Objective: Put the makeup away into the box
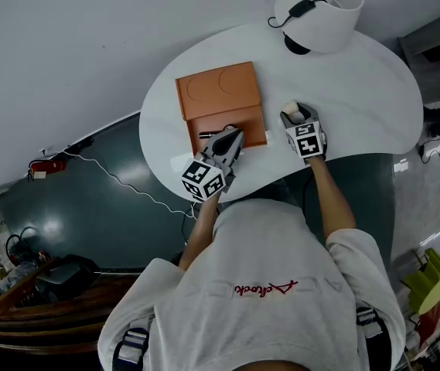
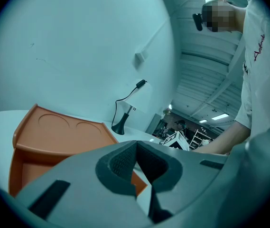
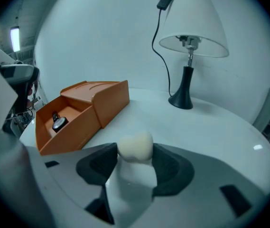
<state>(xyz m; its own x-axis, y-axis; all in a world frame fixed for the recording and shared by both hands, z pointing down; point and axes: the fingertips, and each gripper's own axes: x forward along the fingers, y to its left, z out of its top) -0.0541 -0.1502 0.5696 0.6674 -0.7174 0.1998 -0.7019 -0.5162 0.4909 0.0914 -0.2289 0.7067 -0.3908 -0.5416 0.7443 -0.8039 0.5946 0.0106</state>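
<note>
Right gripper view looks along the right tongs (image 3: 135,156). Their two pads stand wide apart, with a cream sponge (image 3: 135,146) between them. The sponge lies on the white table (image 3: 229,127), round and not pressed, so these tongs are released.

The left tongs (image 2: 136,145) are clenched, pad tip against pad tip, with nothing between. From the head view they hang over the near half of the orange box (image 1: 220,91). The right tongs are just beside the box, at its right.

The box is open. Its lid has two round hollows, and in the tray lies a small dark thing (image 3: 58,122) with a shiny round part. Behind the box stands a white lamp (image 3: 191,32) with a black cord.

On the person's pale shirt (image 1: 281,315) there is red script writing, which I cannot read surely. Each of the tongs carries a cube (image 1: 202,178) with black and white square marks.
</note>
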